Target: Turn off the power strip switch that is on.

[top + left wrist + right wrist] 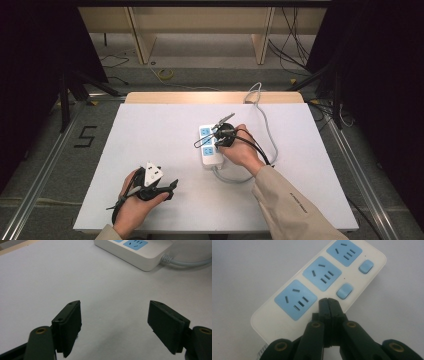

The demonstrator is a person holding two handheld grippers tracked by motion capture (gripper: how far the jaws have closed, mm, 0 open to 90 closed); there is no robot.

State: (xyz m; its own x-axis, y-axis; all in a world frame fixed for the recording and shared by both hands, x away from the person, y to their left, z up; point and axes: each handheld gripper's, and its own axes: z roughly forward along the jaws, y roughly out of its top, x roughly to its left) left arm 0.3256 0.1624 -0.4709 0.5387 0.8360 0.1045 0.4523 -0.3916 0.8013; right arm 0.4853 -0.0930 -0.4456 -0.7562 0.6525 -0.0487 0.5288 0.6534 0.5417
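Power strip, mid-table, right gripper on it

Power strip (317, 287): glossy white rounded bar, three matte blue socket faces, blue rocker switches (344, 291). Right gripper (329, 301) over its switch edge, jaws pressed together, holding nothing. Grey cord (270, 135) curls off it. Left gripper (115, 325) well apart, jaws wide, empty.

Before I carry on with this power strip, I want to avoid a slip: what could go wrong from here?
The right gripper, jaws shut, sits over the power strip beside a blue switch; pushing off-centre could miss it or hit a socket. The strip lies loose on the white table, so a push might slide it. The left gripper is open and apart, not steadying it.
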